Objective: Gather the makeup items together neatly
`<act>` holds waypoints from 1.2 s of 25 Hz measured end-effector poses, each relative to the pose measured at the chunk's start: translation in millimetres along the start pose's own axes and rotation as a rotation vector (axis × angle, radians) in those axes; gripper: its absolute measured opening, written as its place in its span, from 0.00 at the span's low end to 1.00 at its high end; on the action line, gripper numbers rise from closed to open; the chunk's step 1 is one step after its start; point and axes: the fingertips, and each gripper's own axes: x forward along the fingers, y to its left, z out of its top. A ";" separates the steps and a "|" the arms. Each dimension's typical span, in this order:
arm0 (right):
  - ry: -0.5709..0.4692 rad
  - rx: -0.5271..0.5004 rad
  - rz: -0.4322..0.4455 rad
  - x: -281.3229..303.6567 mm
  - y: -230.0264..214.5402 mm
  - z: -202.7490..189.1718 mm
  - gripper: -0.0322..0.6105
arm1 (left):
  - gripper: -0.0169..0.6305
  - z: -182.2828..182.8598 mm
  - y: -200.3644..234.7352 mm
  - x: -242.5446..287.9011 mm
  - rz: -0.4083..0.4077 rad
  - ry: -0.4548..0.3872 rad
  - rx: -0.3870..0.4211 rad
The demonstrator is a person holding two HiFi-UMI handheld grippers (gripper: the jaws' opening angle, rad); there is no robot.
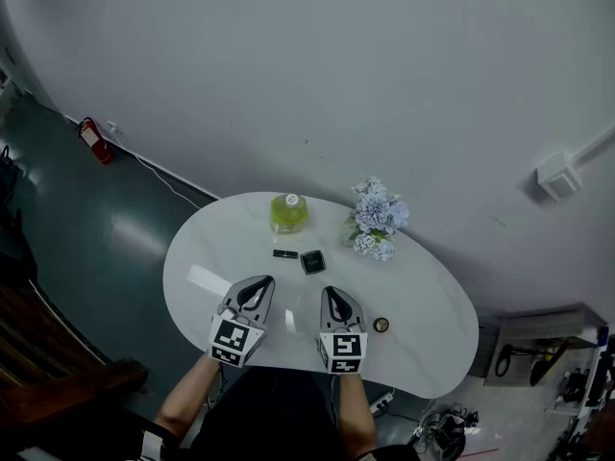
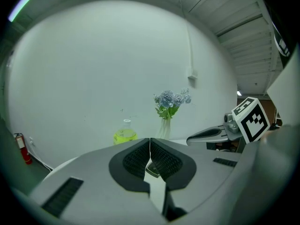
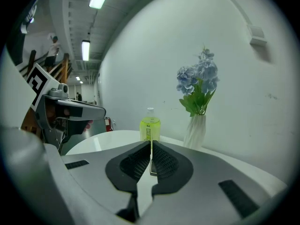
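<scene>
Your left gripper (image 1: pixel 254 294) and right gripper (image 1: pixel 335 303) side by side over the table (image 1: pixel 432 339), both pinched closed and empty, black compact (image 1: pixel 312 261) just ahead between them

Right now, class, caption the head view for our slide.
Left gripper and right gripper, shut, over a white table with compact, slim case, small jar, bottle and flowers.
</scene>
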 end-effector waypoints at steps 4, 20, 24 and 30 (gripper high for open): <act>0.035 0.003 0.010 24.2 -5.0 -14.7 0.11 | 0.06 -21.1 11.4 10.6 0.014 0.033 -0.024; 0.176 0.049 0.067 103.1 -20.1 -92.7 0.11 | 0.06 -101.0 31.4 57.0 0.034 0.169 -0.102; 0.180 0.073 0.058 113.1 -22.8 -97.7 0.11 | 0.06 -105.6 29.0 60.6 0.026 0.182 -0.114; 0.189 0.087 0.063 130.4 -20.9 -99.4 0.28 | 0.06 -108.3 32.0 65.5 0.021 0.198 -0.115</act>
